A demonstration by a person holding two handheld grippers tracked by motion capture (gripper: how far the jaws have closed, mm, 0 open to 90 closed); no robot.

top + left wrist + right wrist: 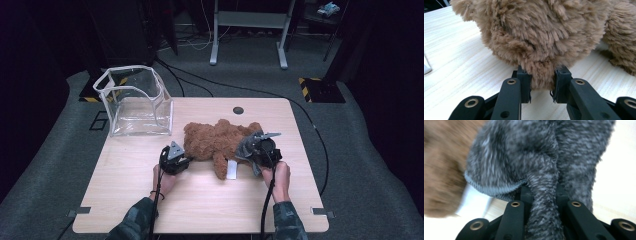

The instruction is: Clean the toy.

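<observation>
A brown plush bear (pixel 212 140) lies in the middle of the wooden table (pixel 200 205), with a white tag (pixel 231 170) by one leg. My left gripper (pixel 185 159) is at the bear's left end. In the left gripper view it (pixel 542 86) is shut on a tuft of the bear's fur (pixel 541 32). My right gripper (pixel 250 149) is at the bear's right end, shut on a fuzzy grey cloth (pixel 245 147). In the right gripper view a fold of that grey cloth (pixel 536 157) is pinched between the jaws of the gripper (pixel 544 197), and the bear (pixel 441 177) is blurred at the left.
A clear plastic bin (pixel 135 102) with a white rim stands open at the table's back left corner. A round grommet hole (pixel 238 110) sits near the back edge. Cables run across the grey floor behind the table.
</observation>
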